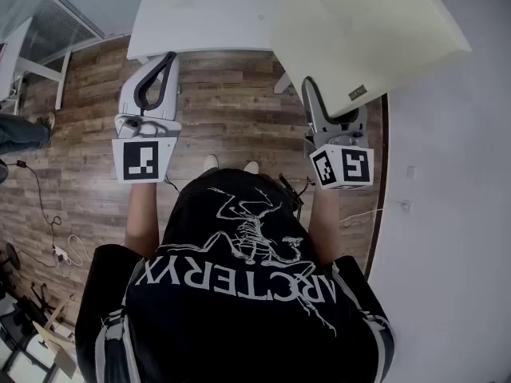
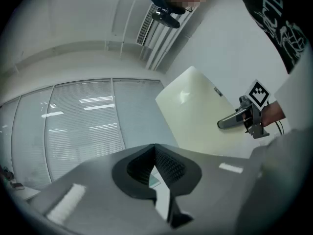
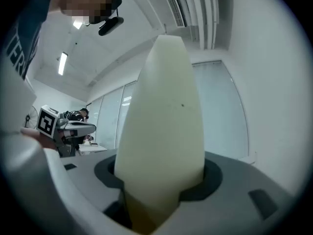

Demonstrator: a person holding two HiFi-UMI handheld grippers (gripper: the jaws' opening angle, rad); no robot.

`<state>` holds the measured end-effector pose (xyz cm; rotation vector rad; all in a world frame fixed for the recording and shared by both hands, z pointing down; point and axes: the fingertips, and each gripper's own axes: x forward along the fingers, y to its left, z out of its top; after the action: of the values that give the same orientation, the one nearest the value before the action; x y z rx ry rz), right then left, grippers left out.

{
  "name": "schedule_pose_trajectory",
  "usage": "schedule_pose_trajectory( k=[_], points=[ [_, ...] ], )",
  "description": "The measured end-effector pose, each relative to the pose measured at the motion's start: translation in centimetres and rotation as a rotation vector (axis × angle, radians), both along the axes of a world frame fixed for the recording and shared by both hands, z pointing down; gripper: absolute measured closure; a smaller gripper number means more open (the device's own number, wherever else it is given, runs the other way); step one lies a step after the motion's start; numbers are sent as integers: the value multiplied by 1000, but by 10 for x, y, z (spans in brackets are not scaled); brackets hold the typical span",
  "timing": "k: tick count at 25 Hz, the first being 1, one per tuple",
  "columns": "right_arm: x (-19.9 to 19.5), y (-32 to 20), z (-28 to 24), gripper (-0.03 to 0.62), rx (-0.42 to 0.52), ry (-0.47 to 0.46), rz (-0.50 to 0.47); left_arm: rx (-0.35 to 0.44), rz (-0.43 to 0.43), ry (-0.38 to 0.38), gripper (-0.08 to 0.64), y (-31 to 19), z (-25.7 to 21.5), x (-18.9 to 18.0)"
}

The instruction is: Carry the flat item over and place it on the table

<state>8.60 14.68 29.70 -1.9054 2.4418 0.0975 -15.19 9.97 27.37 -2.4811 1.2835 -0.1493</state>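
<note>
1. In front of the person, above the wood floor, the right gripper has its jaws clamped on the near edge of the cream flat board.
2. The board sticks out ahead of the gripper. In the head view it overlaps the right end of the white table, and contact can't be told.
3. The left gripper is well apart on the left, with its jaws together and nothing between them.
4. Its tips are near the table's front edge.

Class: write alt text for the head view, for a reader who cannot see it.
Seen from above, a person in a black T-shirt holds a large cream panel in the right gripper's jaws, above a wood floor. The left gripper is empty; a white table stands ahead.
</note>
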Motion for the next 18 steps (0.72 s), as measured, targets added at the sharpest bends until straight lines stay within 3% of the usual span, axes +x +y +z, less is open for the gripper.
schedule_pose_trajectory(
  k=[18],
  points=[
    [5,-6,-9,311,30,29,-24,24,-36,1,551,-6,-3,5]
  ],
)
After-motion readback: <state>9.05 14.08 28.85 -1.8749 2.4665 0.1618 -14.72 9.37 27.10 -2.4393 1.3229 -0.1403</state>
